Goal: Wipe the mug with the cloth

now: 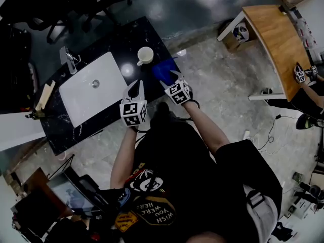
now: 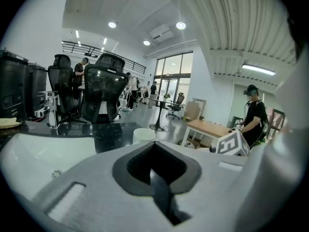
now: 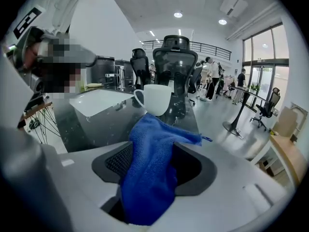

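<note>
A white mug stands upright on the black marble counter, beyond both grippers. In the right gripper view the mug sits just past a blue cloth. The cloth drapes through the hollow between the jaws of my right gripper. Those jaws stand apart, one ribbed pad bare beside the cloth, so my right gripper is open. My left gripper hangs over the counter's near edge, shut and empty. In its own view the left gripper points toward the mug.
A white sink basin with a faucet fills the counter's left part. Office chairs stand behind the counter. A wooden table is at the right, with another person beside it.
</note>
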{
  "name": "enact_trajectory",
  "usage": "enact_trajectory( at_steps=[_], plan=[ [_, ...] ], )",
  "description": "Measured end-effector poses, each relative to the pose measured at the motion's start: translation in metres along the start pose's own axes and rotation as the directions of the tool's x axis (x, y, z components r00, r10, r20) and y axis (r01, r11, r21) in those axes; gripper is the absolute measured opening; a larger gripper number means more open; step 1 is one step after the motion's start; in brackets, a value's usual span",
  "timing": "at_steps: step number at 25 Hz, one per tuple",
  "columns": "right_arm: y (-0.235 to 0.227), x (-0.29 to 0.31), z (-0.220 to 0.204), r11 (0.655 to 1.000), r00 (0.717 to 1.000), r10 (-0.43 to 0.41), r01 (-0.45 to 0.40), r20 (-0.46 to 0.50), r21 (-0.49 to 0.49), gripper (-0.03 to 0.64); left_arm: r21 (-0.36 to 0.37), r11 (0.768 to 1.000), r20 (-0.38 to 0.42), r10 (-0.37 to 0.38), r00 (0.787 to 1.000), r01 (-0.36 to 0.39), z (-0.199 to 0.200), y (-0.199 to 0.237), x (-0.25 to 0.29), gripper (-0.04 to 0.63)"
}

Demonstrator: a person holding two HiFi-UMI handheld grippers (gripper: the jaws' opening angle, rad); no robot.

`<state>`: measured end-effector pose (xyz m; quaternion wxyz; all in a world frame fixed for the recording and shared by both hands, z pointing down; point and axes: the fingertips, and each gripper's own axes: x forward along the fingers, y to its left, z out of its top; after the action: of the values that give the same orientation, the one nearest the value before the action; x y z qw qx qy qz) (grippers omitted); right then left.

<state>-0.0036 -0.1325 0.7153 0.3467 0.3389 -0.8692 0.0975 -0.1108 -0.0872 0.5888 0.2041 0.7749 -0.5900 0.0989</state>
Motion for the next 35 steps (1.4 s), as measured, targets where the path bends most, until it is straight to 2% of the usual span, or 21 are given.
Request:
enact_trajectory(
  at_steps=[2, 3, 5, 7, 10, 15, 20, 25, 28, 30, 33, 35],
  plan=[
    [0.002, 0.002, 0.001, 1.0, 1.0, 0.016, -0.016, -0.022, -0.013, 0.234, -0.018, 1.0, 0.0, 0.018, 1.0, -0.018, 0.005, 0.006, 0.013, 0.005],
    [0.003, 0.004, 0.002, 0.999, 0.999, 0.025, -0.026, -0.032, -0.029, 0.175, -0.027, 0.999, 0.001, 0.029, 1.0, -0.029, 0.007, 0.009, 0.02, 0.005],
    [0.002, 0.004, 0.004, 0.998, 0.999, 0.045, -0.046, -0.026, -0.031, 0.125, -0.038, 0.998, 0.005, 0.046, 0.999, -0.046, 0.012, 0.014, 0.03, 0.004],
    [-0.009, 0.002, 0.011, 0.995, 0.996, 0.068, -0.071, 0.052, 0.064, 0.109, -0.037, 0.998, 0.011, 0.055, 0.998, -0.055, 0.019, 0.017, 0.038, 0.005],
    [-0.036, -0.005, 0.038, 0.961, 0.976, 0.07, -0.122, 0.208, 0.249, 0.104, -0.034, 0.997, 0.016, 0.063, 0.998, -0.062, 0.027, 0.025, 0.049, 0.005],
    [-0.075, 0.011, 0.085, 0.917, 0.951, 0.035, -0.152, 0.307, 0.368, 0.103, -0.001, 0.999, -0.006, 0.041, 0.999, -0.041, 0.028, 0.039, 0.078, 0.005],
    [-0.076, 0.04, 0.127, 0.88, 0.927, 0.107, -0.256, 0.358, 0.4, 0.104, 0.041, 0.999, -0.01, -0.005, 1.0, 0.005, 0.028, 0.047, 0.11, 0.003],
    [-0.056, 0.026, 0.11, 0.871, 0.913, 0.155, -0.307, 0.377, 0.384, 0.103, -0.035, 0.996, -0.031, -0.079, 0.996, 0.078, 0.013, 0.044, 0.124, 0.005],
    [-0.035, 0.011, 0.103, 0.87, 0.895, 0.216, -0.357, 0.39, 0.338, 0.104, -0.042, 0.994, -0.017, -0.103, 0.995, 0.102, 0.013, 0.039, 0.126, 0.005],
    [-0.036, 0.009, 0.104, 0.865, 0.892, 0.204, -0.357, 0.402, 0.352, 0.103, -0.044, 0.993, -0.014, -0.11, 0.994, 0.109, 0.013, 0.036, 0.125, 0.005],
    [-0.062, 0.021, 0.116, 0.851, 0.902, 0.122, -0.309, 0.413, 0.425, 0.103, -0.051, 0.991, -0.015, -0.128, 0.992, 0.128, 0.013, 0.032, 0.124, 0.005],
    [-0.065, 0.025, 0.12, 0.847, 0.906, 0.103, -0.296, 0.41, 0.441, 0.103, -0.063, 0.988, -0.013, -0.14, 0.99, 0.139, 0.012, 0.029, 0.123, 0.005]
  ],
)
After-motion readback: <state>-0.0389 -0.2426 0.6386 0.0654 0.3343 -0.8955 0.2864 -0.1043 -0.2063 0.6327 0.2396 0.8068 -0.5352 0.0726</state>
